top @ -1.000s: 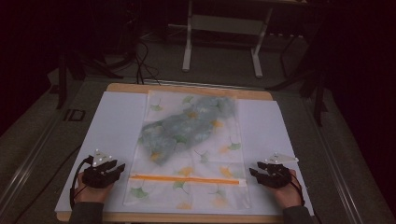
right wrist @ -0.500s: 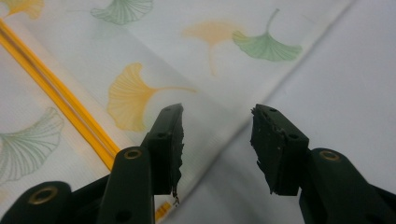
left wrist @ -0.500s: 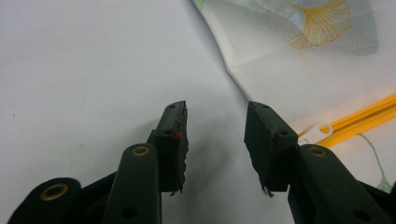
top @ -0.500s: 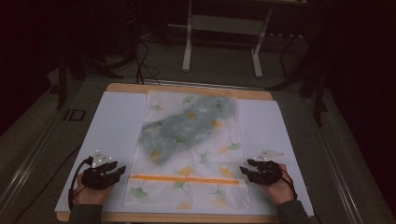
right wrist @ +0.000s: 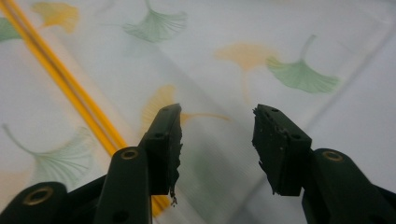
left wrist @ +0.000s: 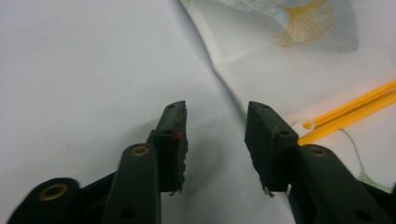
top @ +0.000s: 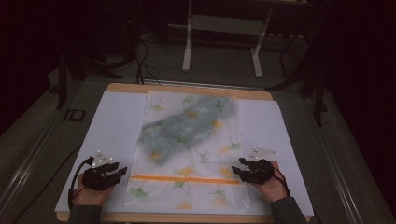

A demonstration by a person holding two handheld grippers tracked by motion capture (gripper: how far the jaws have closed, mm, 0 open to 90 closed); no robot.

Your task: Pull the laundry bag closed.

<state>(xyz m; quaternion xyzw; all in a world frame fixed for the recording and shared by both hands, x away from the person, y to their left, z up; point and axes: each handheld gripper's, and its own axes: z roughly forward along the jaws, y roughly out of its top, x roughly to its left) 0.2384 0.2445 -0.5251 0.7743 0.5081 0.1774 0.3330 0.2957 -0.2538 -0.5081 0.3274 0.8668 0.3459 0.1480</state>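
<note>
A clear bag [top: 219, 140] printed with green and yellow ginkgo leaves lies flat on the table's white sheet [top: 112, 126], with a grey soft bundle [top: 187, 126] inside. An orange zip strip [top: 184, 178] crosses its near end. My left gripper [top: 122, 171] rests on the sheet just left of the bag, open and empty; in the left gripper view [left wrist: 215, 126] the bag's edge [left wrist: 289, 56] and strip end [left wrist: 355, 109] lie ahead to its right. My right gripper [top: 235, 169] hovers over the bag's right side by the strip's end [right wrist: 60, 79]; its jaws [right wrist: 217, 128] have just opened wider, holding nothing.
The sheet covers a wooden tabletop [top: 187, 88] whose far edge shows beyond the bag. A white metal stand [top: 219, 42] and dark cables [top: 144, 60] are on the floor behind the table. Bare sheet [top: 275, 126] lies either side of the bag.
My right gripper has slid left, from beside the bag's right edge to over the bag near the orange strip's end. The left gripper and the bag have stayed put.
</note>
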